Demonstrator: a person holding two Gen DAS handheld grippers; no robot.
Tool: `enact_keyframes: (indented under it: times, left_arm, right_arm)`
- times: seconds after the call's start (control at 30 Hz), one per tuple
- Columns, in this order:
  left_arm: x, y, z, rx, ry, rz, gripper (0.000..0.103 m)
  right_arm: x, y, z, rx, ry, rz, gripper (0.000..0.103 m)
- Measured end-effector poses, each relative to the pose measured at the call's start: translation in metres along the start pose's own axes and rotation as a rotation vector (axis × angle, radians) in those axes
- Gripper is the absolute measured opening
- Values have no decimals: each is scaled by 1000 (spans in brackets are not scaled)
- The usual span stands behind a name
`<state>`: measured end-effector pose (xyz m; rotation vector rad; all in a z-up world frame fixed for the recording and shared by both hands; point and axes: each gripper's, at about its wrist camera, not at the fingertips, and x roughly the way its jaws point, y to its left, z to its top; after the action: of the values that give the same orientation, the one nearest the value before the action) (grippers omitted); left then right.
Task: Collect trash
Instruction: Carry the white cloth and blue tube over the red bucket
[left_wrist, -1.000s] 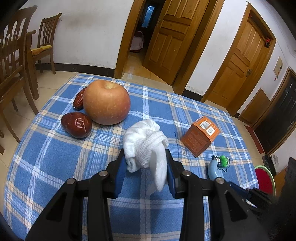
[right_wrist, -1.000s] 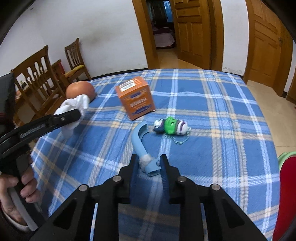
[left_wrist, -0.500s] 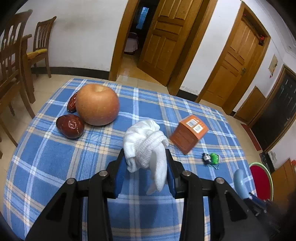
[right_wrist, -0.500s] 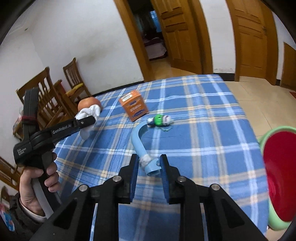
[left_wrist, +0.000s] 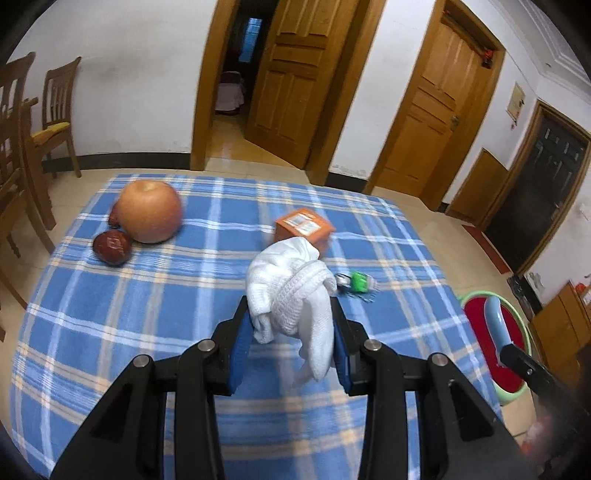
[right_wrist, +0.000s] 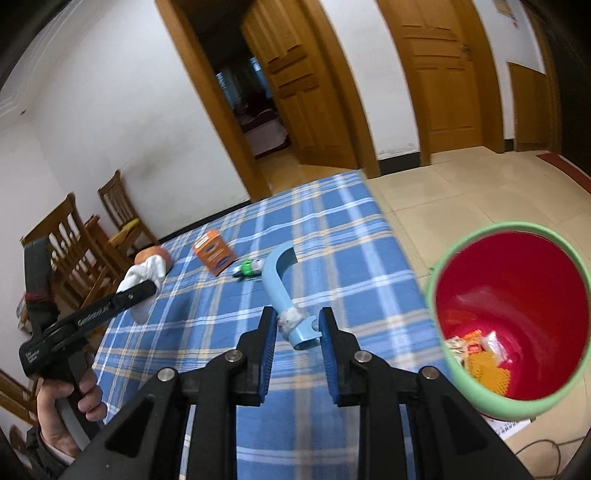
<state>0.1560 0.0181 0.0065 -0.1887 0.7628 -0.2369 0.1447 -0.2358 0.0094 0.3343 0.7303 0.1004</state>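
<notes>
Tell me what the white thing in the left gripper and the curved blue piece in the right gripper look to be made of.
White bundle: knitted cotton-like cloth, matte, with ribbed weave and soft folds; probably a sock or glove. Curved blue piece: smooth, rigid-looking plastic with a slight sheen; white tape or wadding seems wrapped near the gripped end.

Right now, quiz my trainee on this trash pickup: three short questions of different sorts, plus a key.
1. True or false: the left gripper is shut on the white cloth.
2. Multiple choice: the right gripper holds A) the orange box, B) the blue hook, C) the apple.
3. Fill in: the bin with the green rim stands on the ____, beside the table.

Key: 1 true; 2 B; 3 floor.
</notes>
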Motion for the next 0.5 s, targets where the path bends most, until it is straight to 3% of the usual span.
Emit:
enact_keyframes:
  times: [0.5]
  left_arm:
    - [12,-96,-21,106,91,-137,39]
  right_arm:
    - [-61,-88,-14,164,-88,-128,26]
